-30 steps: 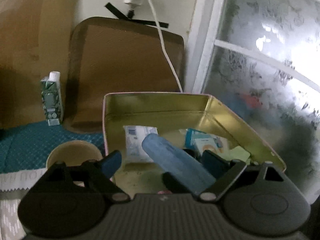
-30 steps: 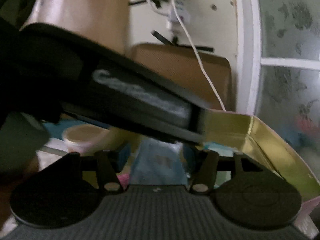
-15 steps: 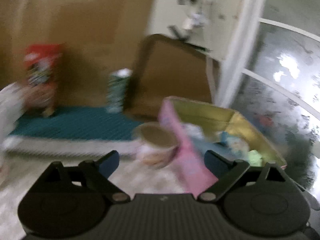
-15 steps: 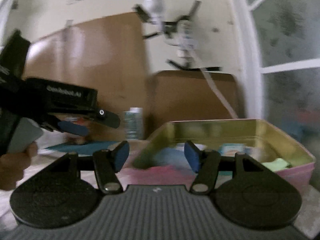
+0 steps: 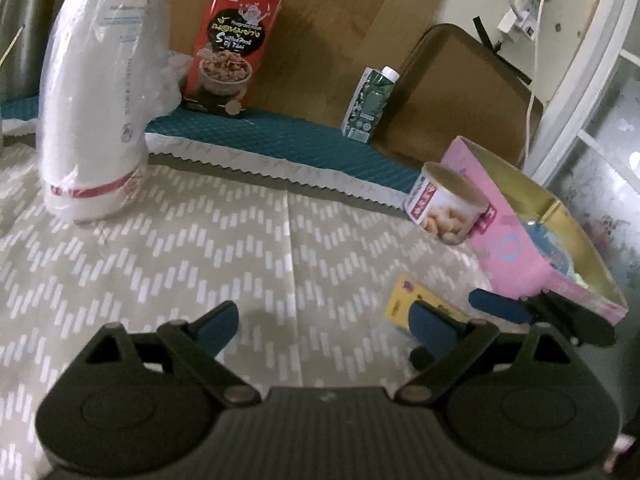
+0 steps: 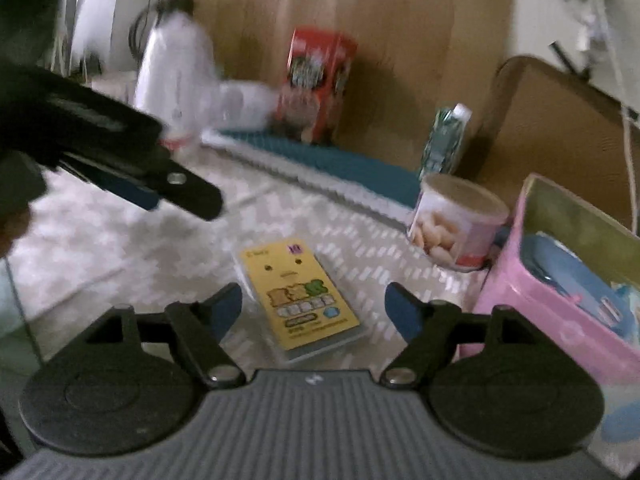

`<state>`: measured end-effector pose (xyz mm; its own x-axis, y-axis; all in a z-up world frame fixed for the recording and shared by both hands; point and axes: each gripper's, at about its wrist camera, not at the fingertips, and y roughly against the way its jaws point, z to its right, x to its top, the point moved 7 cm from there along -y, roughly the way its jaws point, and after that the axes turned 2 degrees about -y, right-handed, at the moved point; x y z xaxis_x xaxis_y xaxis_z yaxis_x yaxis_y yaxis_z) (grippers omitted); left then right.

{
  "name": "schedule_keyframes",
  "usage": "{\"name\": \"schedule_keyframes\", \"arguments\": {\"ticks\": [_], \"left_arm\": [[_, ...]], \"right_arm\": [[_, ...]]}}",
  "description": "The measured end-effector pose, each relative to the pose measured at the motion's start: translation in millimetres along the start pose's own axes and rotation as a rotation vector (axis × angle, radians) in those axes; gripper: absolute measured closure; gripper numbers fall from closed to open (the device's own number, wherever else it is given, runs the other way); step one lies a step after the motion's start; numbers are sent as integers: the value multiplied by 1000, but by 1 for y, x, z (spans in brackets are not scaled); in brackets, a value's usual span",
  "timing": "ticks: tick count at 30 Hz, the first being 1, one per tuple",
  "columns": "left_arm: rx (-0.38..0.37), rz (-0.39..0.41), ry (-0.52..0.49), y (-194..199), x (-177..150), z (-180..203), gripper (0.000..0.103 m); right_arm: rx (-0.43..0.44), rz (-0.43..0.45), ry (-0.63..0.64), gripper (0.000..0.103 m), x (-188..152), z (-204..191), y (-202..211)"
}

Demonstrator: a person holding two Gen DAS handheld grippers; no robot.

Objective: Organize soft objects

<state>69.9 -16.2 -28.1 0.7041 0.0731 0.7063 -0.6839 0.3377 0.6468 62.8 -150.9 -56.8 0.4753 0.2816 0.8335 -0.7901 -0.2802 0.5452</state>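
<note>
Right wrist view now looks down on a yellow tissue pack lying flat on the patterned bench, framed between the 2 blue pads of the right tool. A second ago this camera was crowded against the pink tin with the other tool across its view; now the tin sits at 3 o'clock, its gold inside showing blue and pale packets already dropped in. The right tool's jaws have just been opening and stand wide, with nothing pressed between them; the pack lies below the gap, not yet touched.

Left wrist view has swung away from the tin's inside, where it hovered a second ago over a blue packet, and now faces the open bench. The left tool is spread wide and empty. From there the yellow pack shows at 3 o'clock, partly behind the right-hand pad, with the right tool's blue tip just beyond it. A round snack tub stands touching the tin's pink wall.

Judging by this, 1 drop into the tin is finished and the yellow pack is the next soft thing to collect. The right tool looks better placed for it, being lined up over the pack with room to close on its long sides.
</note>
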Motion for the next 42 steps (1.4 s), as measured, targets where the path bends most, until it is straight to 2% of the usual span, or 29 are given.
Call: {"name": "schedule_keyframes", "arguments": {"ticks": [2,3,6,11,17,20,26,30,33,37,38,39,41,42], "left_arm": [[21,2,-3,-1,-2,-3,6],[30,1,0,-1,-3,-5,6],[45,8,0,-1,-4,-9,6],[65,19,-8,-1,-4,-10,4],[89,25,1,3,-5,-17,4],[105,32,4,7,-6,-22,4],[131,37,0,8,-7,-26,3],[89,21,33,11,-8,-23,2],[-21,-15,96,15,-11,-17,4],[-118,-58,136,15,-16,-6,15],[-134,-66,133,14,-17,-1,26],[-156,-84,128,12,-19,4,33],[-192,-117,113,6,-24,15,59],[-206,-127,106,4,-26,20,60]], "right_arm": [[51,-19,-76,27,-3,6,-1],[78,-25,-115,36,-6,6,1],[57,5,-143,40,-15,-3,13],[141,35,-270,42,-21,-26,29],[181,44,-250,42,-15,-59,25],[197,45,-280,42,-11,-61,21],[248,42,-440,42,-8,-49,15],[268,44,-521,42,-6,-43,11],[260,52,-518,42,-5,-45,10],[259,62,-520,42,-6,-47,11],[261,64,-521,42,-7,-45,12],[265,67,-520,42,-8,-45,13],[271,85,-514,42,-7,-46,17],[269,99,-504,43,-6,-47,19]]}}
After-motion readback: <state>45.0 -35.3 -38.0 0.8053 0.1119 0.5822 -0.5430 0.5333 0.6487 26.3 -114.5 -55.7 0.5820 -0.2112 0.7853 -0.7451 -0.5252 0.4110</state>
